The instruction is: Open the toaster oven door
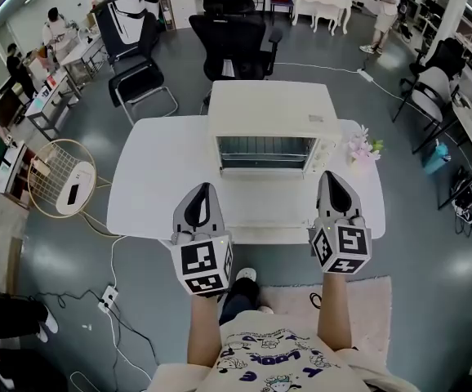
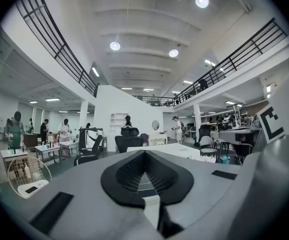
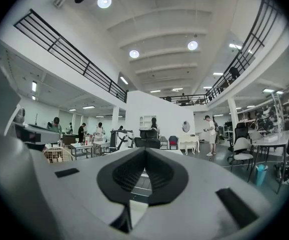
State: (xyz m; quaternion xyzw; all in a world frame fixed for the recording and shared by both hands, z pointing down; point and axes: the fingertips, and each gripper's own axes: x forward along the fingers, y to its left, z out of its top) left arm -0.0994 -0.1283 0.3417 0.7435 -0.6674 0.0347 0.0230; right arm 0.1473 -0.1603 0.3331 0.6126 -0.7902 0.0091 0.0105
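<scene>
The cream toaster oven [image 1: 273,127] stands at the back of the white table [image 1: 154,178], front toward me. Its glass door [image 1: 264,153] looks upright against the front, with the wire rack showing behind it. My left gripper [image 1: 202,188] hovers over the table's near edge, left of the oven front and apart from it, jaws shut on nothing. Level with it on the other side is my right gripper [image 1: 332,176], also shut and empty. In the left gripper view the left gripper [image 2: 145,153] points level toward the oven, as does the right gripper [image 3: 144,150] in the right gripper view.
A small bunch of pink flowers [image 1: 365,145] sits on the table right of the oven. A black office chair [image 1: 236,43] stands behind the table, another chair [image 1: 142,84] at back left. A round wire stand [image 1: 60,176] is on the floor left. Cables and a power strip [image 1: 107,299] lie below.
</scene>
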